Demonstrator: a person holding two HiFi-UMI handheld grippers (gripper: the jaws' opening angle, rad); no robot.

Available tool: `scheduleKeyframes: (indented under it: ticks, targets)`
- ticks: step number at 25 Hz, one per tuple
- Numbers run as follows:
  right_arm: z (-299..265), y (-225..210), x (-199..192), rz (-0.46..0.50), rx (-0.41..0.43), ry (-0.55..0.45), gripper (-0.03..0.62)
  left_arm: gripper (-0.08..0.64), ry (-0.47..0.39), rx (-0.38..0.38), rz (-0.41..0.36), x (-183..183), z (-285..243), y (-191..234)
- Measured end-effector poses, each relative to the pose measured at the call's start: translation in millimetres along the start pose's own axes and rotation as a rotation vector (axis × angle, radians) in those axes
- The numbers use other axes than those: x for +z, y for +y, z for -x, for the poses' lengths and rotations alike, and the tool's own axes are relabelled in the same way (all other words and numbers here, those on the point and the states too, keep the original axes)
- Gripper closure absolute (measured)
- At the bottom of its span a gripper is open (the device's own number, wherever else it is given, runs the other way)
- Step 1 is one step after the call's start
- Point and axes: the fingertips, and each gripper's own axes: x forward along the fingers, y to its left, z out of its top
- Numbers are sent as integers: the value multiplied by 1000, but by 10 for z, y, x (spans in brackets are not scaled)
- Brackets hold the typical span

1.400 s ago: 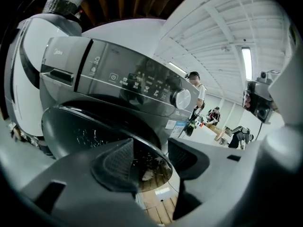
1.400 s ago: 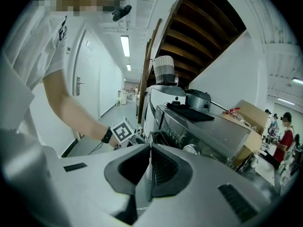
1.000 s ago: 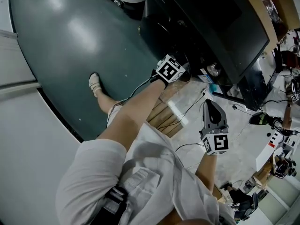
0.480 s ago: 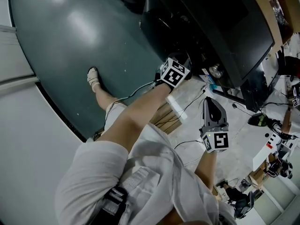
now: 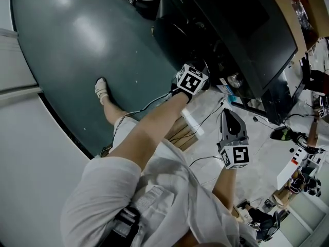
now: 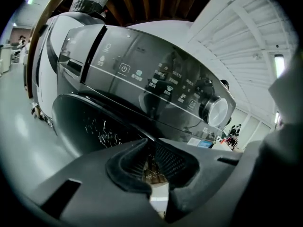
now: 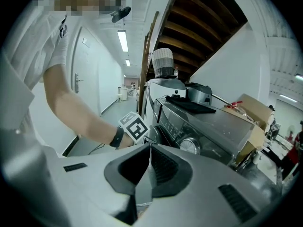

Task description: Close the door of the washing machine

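"Progress on the door so far?"

"Nearest me, my left claw (image 6: 152, 148) has just been closing. Its jaws now stand almost together with only a slit between them. Through the slit I see floor (image 6: 158, 200), and nothing is clamped. Just past the tips lies the door (image 6: 94, 126), a dark round pane at the lower left of the left gripper view. It sits under the control panel (image 6: 156, 84) with its dial (image 6: 217, 111). I judge the door swung in against the washing machine (image 5: 231, 30), or very nearly, but I cannot tell whether it has latched. A firm push may be all that is left."

"And your other claw?"

"My right claw (image 7: 150, 155) hangs at the lower right of the head view, jaws pressed together on nothing, clear of the machine."

"What differs from a second ago?"

"Little. In the head view the marker cube (image 5: 193, 80) on my left claw shows a face turned a bit, as if the wrist has rolled. It sits at the same spot by the machine's front. The right claw looks unchanged."
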Motion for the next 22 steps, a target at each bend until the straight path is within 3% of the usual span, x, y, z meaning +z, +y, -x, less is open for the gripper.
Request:
scheduleKeyframes:
  ticks: [6,12,22]
  targets:
    - [131,109,19,10,-9,0,561,494,-8,-97,-17,36,86,-65]
    - [229,172,71,-3,-31,-31,561,480,-65,-125,-64,142,466,-130]
    - [340,367,353,-39,-46,-150,561,480,-230,-23,-209,495,1840,105]
